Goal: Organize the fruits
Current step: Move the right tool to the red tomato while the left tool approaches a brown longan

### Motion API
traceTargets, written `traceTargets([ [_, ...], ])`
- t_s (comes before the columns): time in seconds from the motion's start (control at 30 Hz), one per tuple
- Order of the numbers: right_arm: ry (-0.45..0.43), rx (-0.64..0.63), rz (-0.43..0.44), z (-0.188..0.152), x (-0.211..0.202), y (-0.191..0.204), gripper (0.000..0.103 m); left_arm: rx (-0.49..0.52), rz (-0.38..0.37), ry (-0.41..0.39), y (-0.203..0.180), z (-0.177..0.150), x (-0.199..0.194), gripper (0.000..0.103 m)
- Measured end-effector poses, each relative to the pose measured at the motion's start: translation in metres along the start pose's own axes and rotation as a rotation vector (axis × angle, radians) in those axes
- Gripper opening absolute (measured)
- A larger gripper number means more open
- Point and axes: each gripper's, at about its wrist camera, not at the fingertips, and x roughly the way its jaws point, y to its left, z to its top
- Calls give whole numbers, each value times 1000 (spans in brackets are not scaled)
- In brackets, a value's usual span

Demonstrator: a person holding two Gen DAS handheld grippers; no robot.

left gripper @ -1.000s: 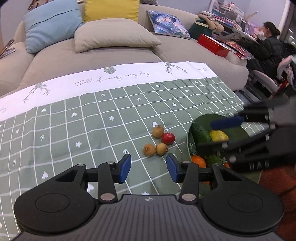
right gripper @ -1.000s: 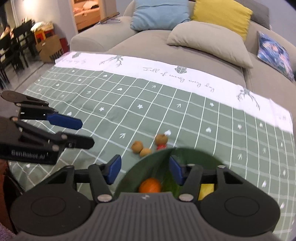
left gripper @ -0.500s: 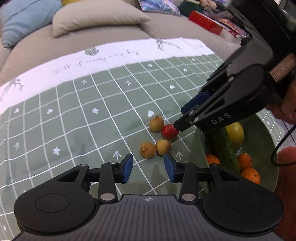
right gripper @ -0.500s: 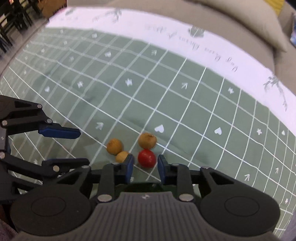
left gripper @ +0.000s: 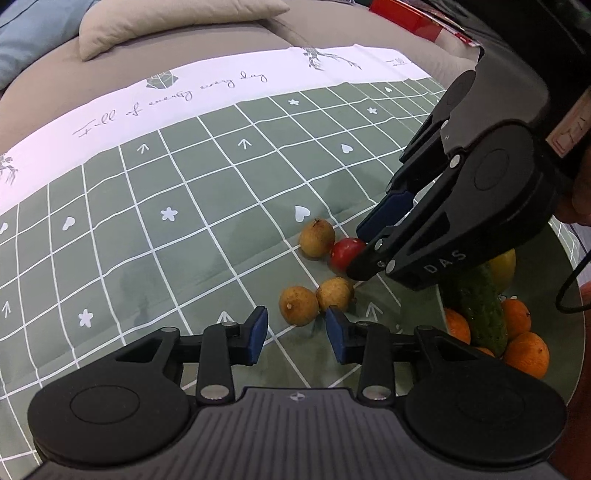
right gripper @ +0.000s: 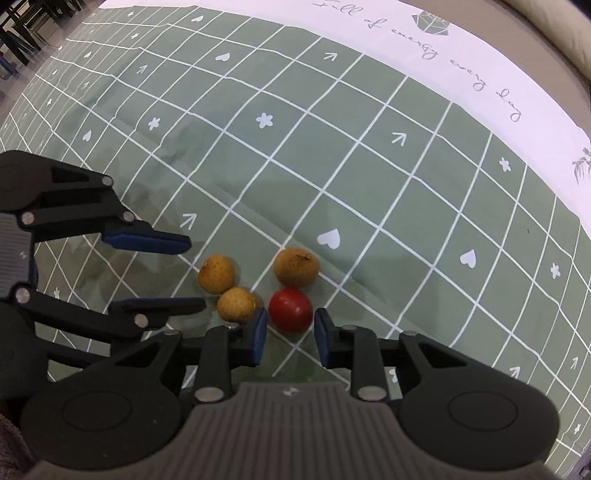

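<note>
Three small brown fruits and one small red fruit [right gripper: 290, 309] lie close together on the green checked cloth [right gripper: 332, 155]. My right gripper [right gripper: 288, 341] is open, its blue pads just at the near sides of the red fruit [left gripper: 345, 252]. My left gripper [left gripper: 295, 330] is open, low over the cloth, its tips just short of two brown fruits [left gripper: 298, 305] [left gripper: 335, 293]. The third brown fruit [left gripper: 317, 237] lies beyond, touching the red one. In the right wrist view the left gripper [right gripper: 184, 271] comes in from the left beside the brown fruits [right gripper: 216, 274] [right gripper: 236, 304].
A dark green bowl [left gripper: 570, 321] at the right holds a cucumber [left gripper: 480, 306], several oranges [left gripper: 526, 354] and a yellow fruit [left gripper: 504, 264]. A sofa with a beige pillow [left gripper: 177, 26] stands behind the table. The cloth's white border [right gripper: 461, 48] runs along the far edge.
Both grippers have come down and forward toward the fruit cluster. The right gripper's pads now flank the red fruit; the left gripper's tips have neared the two nearest brown fruits.
</note>
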Motion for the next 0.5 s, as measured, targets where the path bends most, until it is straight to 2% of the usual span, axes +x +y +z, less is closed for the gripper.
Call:
traceTargets([
  [0.33, 3, 8, 1, 3, 10, -3, 25, -29, -25, -4, 5, 7, 6, 41],
  [0.5, 4, 16, 15, 1, 13, -5, 22, -31, -49, 12, 5, 3, 7, 39],
])
